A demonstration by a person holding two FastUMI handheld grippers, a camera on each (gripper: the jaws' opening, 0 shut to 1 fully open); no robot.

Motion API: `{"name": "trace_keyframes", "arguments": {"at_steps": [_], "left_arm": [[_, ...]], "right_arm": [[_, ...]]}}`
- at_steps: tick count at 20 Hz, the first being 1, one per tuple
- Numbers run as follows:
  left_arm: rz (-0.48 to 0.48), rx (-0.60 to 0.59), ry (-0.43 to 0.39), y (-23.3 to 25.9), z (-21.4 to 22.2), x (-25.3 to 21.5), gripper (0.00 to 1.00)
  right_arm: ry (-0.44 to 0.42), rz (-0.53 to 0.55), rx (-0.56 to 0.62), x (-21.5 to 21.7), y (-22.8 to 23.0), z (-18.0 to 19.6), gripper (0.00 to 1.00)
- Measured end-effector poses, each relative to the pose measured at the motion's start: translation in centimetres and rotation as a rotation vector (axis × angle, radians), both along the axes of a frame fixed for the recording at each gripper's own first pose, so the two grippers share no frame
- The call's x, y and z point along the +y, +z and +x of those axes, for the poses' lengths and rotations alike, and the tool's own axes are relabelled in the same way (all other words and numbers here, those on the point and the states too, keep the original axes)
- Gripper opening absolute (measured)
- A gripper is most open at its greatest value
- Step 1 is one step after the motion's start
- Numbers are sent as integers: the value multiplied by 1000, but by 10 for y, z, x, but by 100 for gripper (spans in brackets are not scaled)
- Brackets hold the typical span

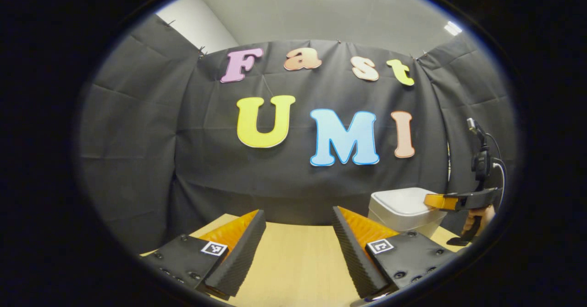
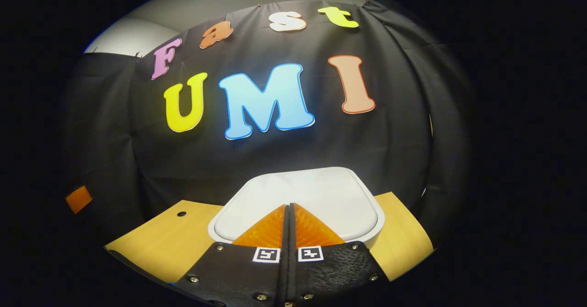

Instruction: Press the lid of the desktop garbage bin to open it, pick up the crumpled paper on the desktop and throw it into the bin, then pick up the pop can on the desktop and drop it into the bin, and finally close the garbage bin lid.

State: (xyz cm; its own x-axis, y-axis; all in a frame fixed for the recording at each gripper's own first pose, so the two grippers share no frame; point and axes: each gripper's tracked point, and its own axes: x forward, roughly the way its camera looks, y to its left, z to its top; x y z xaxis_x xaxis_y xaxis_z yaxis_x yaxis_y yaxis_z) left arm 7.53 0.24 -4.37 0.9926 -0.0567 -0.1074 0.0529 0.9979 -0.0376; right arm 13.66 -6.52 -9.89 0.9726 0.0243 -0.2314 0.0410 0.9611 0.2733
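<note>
The white desktop garbage bin (image 2: 298,197) stands on the wooden table with its lid down. My right gripper (image 2: 289,206) is shut, fingers pressed together with nothing between them, its tips over the front part of the lid. In the left gripper view the same bin (image 1: 403,208) sits at the right, with the right gripper (image 1: 433,201) reaching over its lid and a hand (image 1: 477,220) holding it. My left gripper (image 1: 298,215) stands open above the table, well left of the bin, nothing between its fingers.
The light wooden table (image 1: 293,261) runs back to the black cloth wall close behind the bin. A small hole (image 2: 181,214) marks the tabletop left of the bin. The table's right edge lies just past the bin.
</note>
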Motion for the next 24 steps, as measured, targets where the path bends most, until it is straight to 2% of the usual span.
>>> {"name": "trace_keyframes", "arguments": {"at_steps": [1, 5, 7, 11, 12, 13, 16, 17, 18, 20, 21, 22, 24], "left_arm": [[-8, 4, 0, -1, 0, -1, 95], [-19, 16, -2, -5, 1, -2, 95], [-9, 20, -2, -7, -1, -1, 95], [4, 30, -1, -9, -6, 0, 95], [1, 29, -2, -10, -7, 0, 100], [-2, 30, -1, -10, -7, 0, 95], [-15, 32, -1, -12, -10, 1, 95], [-18, 36, -3, -13, -10, 1, 100], [-20, 39, -6, -15, -12, 1, 95], [-16, 52, -14, -20, -14, 2, 95], [-15, 58, -16, -22, -15, 3, 89], [-20, 65, -23, -26, -16, 1, 100], [-33, 85, -33, -31, -18, 1, 100]], "right_arm": [[-11, -17, -1, -2, 3, 1, 0], [-31, -78, -8, -4, 10, 2, 0], [-33, -71, -8, -5, 13, 4, 0], [-73, -84, -99, -15, 51, 4, 0], [-78, -98, -116, -16, 59, 4, 0], [-86, -105, -129, -18, 65, 4, 0], [-106, -117, -168, -20, 81, -6, 0], [-116, -130, -177, -22, 85, -10, 0], [-122, -144, -189, -22, 89, -15, 0], [-115, -157, -194, -19, 91, -23, 0], [-109, -160, -196, -16, 93, -27, 0], [-108, -169, -195, -15, 92, -33, 0], [-108, -184, -190, -14, 91, -41, 0]]}}
